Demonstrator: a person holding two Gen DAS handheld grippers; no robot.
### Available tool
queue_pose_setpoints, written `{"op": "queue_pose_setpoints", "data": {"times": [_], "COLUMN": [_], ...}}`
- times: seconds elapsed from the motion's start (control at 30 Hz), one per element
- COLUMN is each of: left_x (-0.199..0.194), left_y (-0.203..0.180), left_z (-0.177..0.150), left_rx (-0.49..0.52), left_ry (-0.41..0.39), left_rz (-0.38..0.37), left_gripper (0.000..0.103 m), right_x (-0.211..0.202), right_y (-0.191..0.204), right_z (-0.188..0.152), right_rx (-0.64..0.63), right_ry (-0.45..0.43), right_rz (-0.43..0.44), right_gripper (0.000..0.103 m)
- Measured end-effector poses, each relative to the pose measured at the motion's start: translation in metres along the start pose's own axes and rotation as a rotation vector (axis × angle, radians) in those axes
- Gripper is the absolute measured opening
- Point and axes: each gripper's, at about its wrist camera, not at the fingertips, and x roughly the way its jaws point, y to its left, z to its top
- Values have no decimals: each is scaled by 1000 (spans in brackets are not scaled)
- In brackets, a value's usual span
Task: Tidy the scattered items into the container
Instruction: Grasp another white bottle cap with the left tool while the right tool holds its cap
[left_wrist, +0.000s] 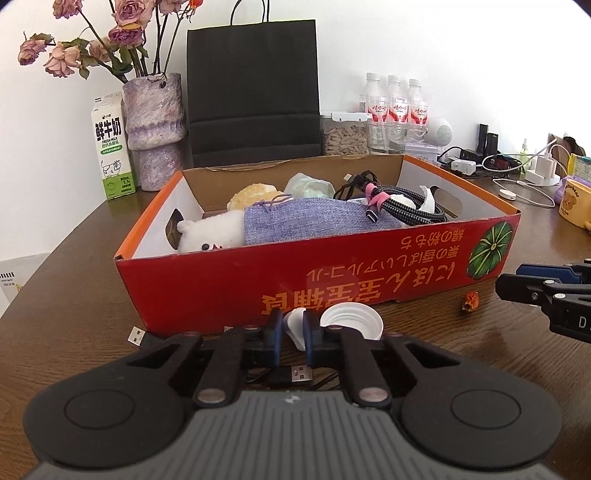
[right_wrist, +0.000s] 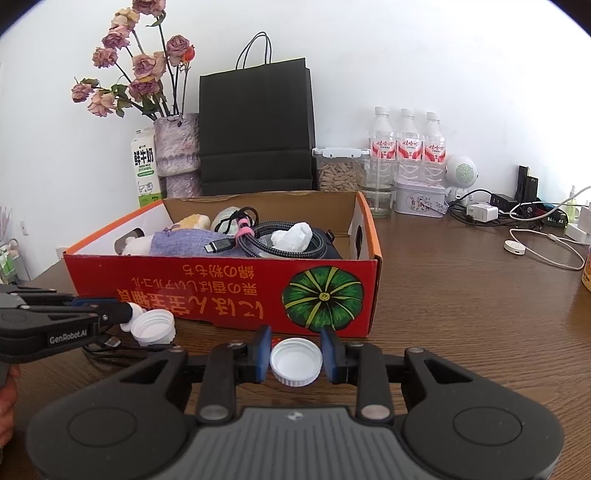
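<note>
Two white caps sit by my grippers on the brown table (right_wrist: 461, 314). My left gripper (left_wrist: 293, 328) is clamped on a small white piece (left_wrist: 294, 325), with one cap (left_wrist: 351, 320) just to its right. My right gripper (right_wrist: 295, 356) grips the other cap (right_wrist: 295, 362) between its pads. Beyond stands the red box (right_wrist: 221, 291), holding a cable bundle (right_wrist: 280, 240) and purple pouch (right_wrist: 181, 242).

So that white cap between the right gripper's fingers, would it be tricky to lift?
Probably not heavy: the white cap looks like thin hollow plastic. Its ribbed rim should help the right gripper hold it. Lying flat with its open side up, it seems unlikely to roll, though it might skid on the smooth table.
</note>
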Motion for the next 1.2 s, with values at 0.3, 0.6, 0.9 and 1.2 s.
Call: {"op": "queue_pose_setpoints", "data": {"times": [0.3,0.6,0.9,1.2], "left_x": [-7,-1,8,4], "left_y": [-3,1,-6,-5], "left_z": [-2,-2,-4,-5], "left_rx": [9,-6,34,35], "left_ry": [-30,15,79,56], "left_rz": [10,-10,-28,-45], "left_gripper": [8,20,30,17], "right_x": [0,0,0,0], "right_y": [1,3,4,5], "right_z": [0,0,0,0], "right_rx": [-9,-19,-21,-22], "right_ry": [-4,-2,-2,-3], "right_rz": [-5,-8,-7,-9], "right_gripper": [27,28,28,28]}}
